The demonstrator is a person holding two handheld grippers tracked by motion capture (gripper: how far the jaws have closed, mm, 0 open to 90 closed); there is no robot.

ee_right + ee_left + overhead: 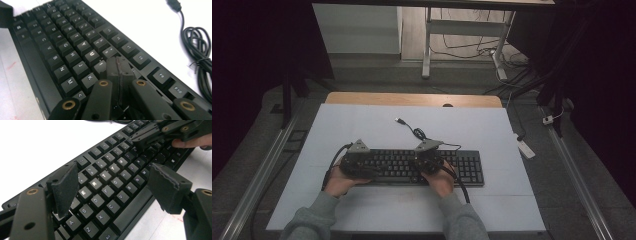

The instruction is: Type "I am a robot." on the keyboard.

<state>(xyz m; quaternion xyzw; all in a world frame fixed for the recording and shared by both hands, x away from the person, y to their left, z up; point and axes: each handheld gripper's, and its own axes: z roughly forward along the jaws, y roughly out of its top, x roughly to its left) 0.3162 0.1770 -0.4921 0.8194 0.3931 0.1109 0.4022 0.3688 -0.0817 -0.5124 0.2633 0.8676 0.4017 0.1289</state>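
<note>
A black keyboard (469, 167) lies across the middle of the white table top (362, 125). My left gripper (115, 182) hovers over the keyboard's (100, 162) left letter keys, jaws wide open with nothing between them. My right gripper (119, 66) is shut, and its joined tips rest on the keys just right of the I and K keys of the keyboard (62, 42). In the left gripper view the right gripper (147, 138) shows at the top right, held by a hand (192, 143). From above, the left gripper (357, 162) and the right gripper (427, 160) both sit over the keyboard.
The keyboard's cable (418, 133) is coiled behind it and ends in a loose USB plug (400, 120); the coil (197, 50) lies right of the function keys. Beyond the table stand desk legs (427, 45) and floor cables. Metal rails (577, 175) run along both sides.
</note>
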